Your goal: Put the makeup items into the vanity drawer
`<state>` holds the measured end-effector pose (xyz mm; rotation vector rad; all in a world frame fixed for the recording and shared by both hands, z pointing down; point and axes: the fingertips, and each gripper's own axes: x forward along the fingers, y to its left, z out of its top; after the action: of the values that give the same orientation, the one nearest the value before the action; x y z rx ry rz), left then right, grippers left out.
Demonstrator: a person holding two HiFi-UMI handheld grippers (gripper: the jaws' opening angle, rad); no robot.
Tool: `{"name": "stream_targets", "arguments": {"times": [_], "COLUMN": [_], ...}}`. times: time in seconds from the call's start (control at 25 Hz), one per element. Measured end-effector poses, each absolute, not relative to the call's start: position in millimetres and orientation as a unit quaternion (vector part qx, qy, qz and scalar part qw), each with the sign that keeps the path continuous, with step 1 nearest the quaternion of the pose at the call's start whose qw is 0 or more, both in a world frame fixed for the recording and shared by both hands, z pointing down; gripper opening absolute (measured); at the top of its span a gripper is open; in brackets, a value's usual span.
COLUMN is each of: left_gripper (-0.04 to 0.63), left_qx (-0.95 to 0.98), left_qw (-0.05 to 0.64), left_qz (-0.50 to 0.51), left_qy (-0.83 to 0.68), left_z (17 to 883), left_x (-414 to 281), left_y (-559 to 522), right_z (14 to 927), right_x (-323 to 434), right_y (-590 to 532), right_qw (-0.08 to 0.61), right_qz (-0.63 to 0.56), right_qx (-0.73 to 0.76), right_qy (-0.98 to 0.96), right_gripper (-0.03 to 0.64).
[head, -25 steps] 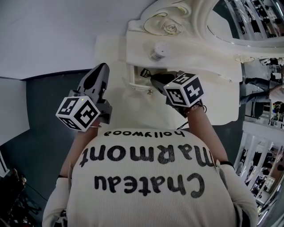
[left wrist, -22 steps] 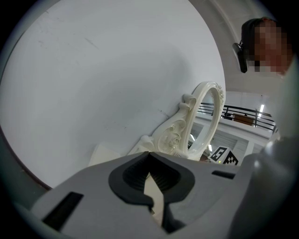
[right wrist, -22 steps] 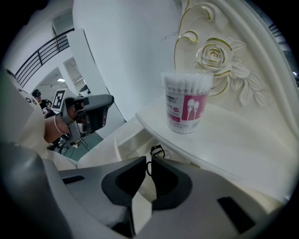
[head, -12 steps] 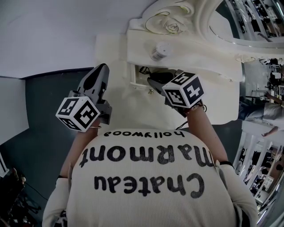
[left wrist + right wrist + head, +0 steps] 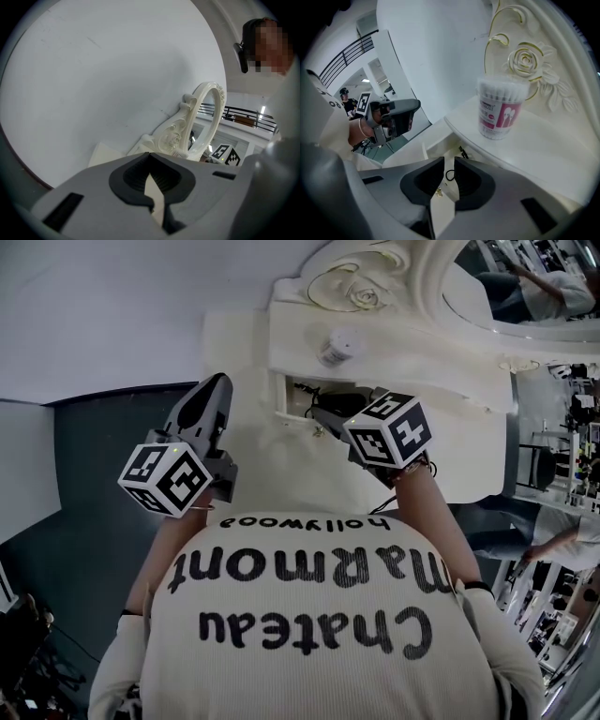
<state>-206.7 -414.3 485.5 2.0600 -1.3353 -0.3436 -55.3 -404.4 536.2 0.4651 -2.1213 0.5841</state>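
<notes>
The white vanity (image 5: 441,362) has its small drawer (image 5: 286,407) pulled open, with thin black items (image 5: 306,390) lying inside. A tub of cotton swabs (image 5: 336,346) stands upright on the vanity top above the drawer. My right gripper (image 5: 321,414) hovers over the drawer's front, jaws a narrow gap apart and empty. In the right gripper view its tips (image 5: 449,161) frame a black loop (image 5: 449,175) in the drawer, with the swab tub (image 5: 502,107) up to the right. My left gripper (image 5: 204,404) is held off to the left, shut on nothing.
The ornate mirror frame (image 5: 375,282) rises behind the vanity top, and a white wall (image 5: 131,306) stands to the left. Dark floor (image 5: 84,493) lies below the left gripper. People and shelving show in the mirror and at the far right.
My right gripper has edged slightly left and back over the drawer front. The left gripper has stayed where it was. Only reflections in the mirror differ otherwise.
</notes>
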Motion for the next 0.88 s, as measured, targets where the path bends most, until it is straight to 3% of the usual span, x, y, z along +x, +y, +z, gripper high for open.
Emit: {"name": "stream_targets", "arguments": {"times": [0.36,0.88], "left_gripper": [0.008,0.008], "left_qx": [0.792,0.795], "left_qw": [0.313,0.293], "left_qz": [-0.131,-0.115], "left_qy": [-0.508,-0.518], "left_z": [474.1,452.8], "left_x": [-195.8,-160.0], "left_y": [-406.3,-360.2], "right_z": [527.0,498.3], "right_x": [-49.8,-8.6], "right_y": [-403.7,-395.3], "right_qw": [0.415,0.25], "right_qz": [0.217,0.301], "right_qx": [0.211,0.328], "right_qy": [-0.858,-0.86], "right_gripper": [0.086,0.083]}}
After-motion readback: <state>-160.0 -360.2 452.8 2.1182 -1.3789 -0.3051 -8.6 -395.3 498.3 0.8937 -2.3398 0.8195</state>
